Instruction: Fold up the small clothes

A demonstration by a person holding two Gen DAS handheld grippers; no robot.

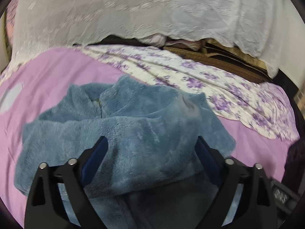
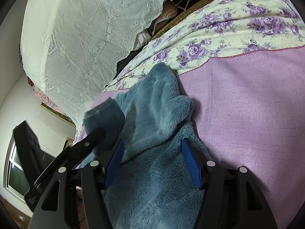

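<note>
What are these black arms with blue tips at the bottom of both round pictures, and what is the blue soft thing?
A person holds one two-finger gripper in each hand. A wide-angle camera sits on each, looking along its fingers. One picture comes from the left gripper, the other from the right gripper. The blue fleece garment lies on a pink bedsheet, beside a purple floral quilt. The left jaws stand wide open over the fleece, holding nothing. Fleece also lies between the right jaws; whether they pinch it is unclear.
</note>
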